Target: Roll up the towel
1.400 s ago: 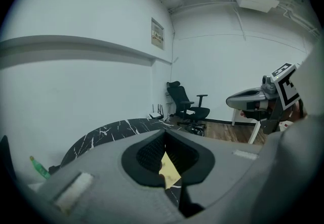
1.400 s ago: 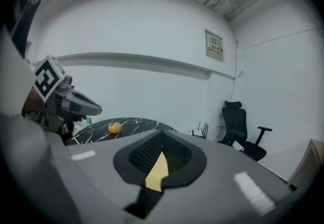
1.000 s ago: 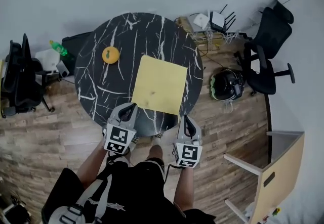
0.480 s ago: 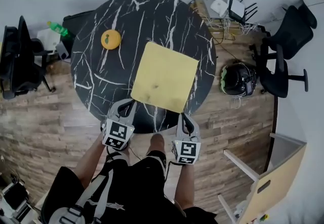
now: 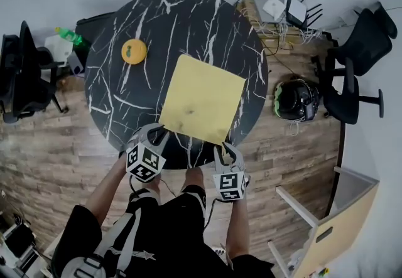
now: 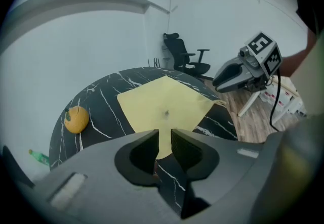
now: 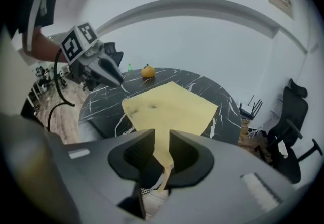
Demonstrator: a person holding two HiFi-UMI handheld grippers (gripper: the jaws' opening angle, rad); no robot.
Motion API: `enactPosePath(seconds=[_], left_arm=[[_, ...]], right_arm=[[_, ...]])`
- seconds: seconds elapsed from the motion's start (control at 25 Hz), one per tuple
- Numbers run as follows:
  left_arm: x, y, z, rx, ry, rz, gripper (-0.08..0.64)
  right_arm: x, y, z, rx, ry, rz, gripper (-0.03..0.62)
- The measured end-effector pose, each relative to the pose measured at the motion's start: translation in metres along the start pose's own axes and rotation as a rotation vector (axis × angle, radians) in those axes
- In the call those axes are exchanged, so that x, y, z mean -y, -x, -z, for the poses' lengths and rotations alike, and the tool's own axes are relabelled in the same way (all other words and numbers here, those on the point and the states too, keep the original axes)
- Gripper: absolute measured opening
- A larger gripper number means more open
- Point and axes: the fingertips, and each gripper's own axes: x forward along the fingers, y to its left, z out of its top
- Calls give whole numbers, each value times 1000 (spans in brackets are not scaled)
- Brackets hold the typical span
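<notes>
The yellow towel (image 5: 202, 100) lies spread flat on the round marble table (image 5: 119, 91), just ahead of both grippers. It looks thin, light and limp, likely to slide on the smooth top, so its near edge, by the two corners, seems the place to pinch. The left gripper (image 5: 156, 135) and right gripper (image 5: 227, 151) have just been opening: their jaws stand apart with nothing between them. No container shows; an orange (image 5: 134, 51) sits beyond the left gripper.
</notes>
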Motion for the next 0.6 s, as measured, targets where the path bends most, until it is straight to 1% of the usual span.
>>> enactPosePath(seconds=[0.16, 0.28, 0.4, 0.6], left_arm=[[6, -8, 11, -90, -197, 72, 132], [9, -17, 24, -171, -302, 134, 140], [4, -26, 35, -228, -357, 163, 140], [5, -38, 45, -296, -410, 219, 140]], right_arm=[[-8, -10, 14, -79, 148, -98, 124], [-14, -16, 23, -131, 239, -176, 154], [-20, -22, 32, -182, 283, -255, 190], [-23, -31, 44, -239, 309, -336, 190]])
